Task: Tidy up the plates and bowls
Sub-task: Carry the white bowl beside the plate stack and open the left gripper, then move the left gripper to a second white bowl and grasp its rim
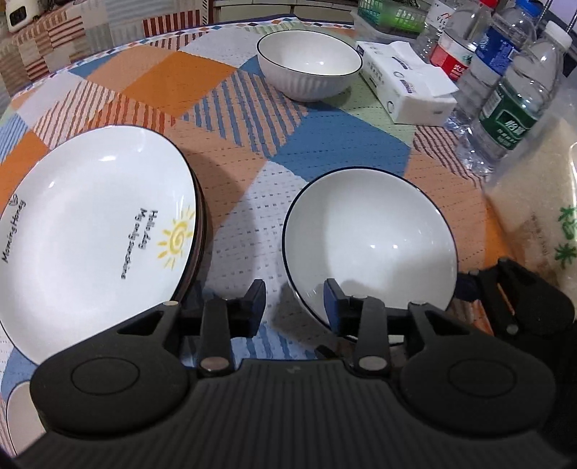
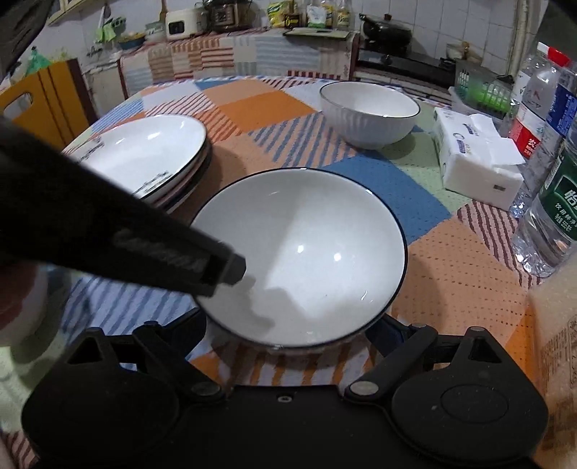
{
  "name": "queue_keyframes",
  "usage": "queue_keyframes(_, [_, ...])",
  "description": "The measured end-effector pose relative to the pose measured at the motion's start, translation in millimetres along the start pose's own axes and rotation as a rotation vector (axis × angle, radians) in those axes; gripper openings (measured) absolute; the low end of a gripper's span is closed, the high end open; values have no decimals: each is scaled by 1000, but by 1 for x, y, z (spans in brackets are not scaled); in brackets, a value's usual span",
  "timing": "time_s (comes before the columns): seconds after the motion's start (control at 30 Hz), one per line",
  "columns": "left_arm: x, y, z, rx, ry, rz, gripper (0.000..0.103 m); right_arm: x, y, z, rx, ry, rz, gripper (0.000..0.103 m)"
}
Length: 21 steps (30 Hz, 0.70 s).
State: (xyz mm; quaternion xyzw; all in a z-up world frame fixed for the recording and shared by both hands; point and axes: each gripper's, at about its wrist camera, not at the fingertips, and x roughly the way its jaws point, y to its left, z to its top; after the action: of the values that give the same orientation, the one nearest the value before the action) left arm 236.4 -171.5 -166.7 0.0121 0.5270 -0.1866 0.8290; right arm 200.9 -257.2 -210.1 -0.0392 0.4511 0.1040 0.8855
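Left gripper (image 1: 295, 306) spread, near bowl (image 1: 368, 245) rim between its fingers, right finger inside, not pinched yet. Right gripper (image 2: 288, 335) wide, its fingertips hidden under that bowl. Bowl white, dark rim, upright, empty. Plates (image 1: 90, 231) stacked left; far bowl (image 1: 308, 63) beyond, likely stacking target.

home kitchen, tiled wall (image 2: 450, 21), gas stove (image 2: 404, 59) with dark pan (image 2: 386, 30), counter (image 2: 230, 54) under striped cloth holding rice cooker (image 2: 180, 23) and seasoning bottles (image 2: 317, 12), round dining table (image 2: 259, 104) with patchwork cloth, tissue pack (image 2: 476, 155), water bottles (image 2: 551, 202)
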Motion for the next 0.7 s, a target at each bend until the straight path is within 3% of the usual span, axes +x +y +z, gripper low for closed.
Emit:
queue_keyframes(0.07, [-5, 6, -2, -37, 13, -26, 41, -8, 3, -3, 15, -1, -3, 96])
queue_keyframes(0.2, [-27, 12, -4, -54, 1, -44, 42, -33, 14, -7, 8, -25, -8, 96])
queue_keyframes(0.47, [-85, 18, -13, -4, -36, -49, 45, -88, 37, -7, -49, -101, 7, 96])
queue_keyframes(0.7, [-134, 25, -39, 43, -35, -51, 47, -130, 60, -8, -108, -133, 30, 96])
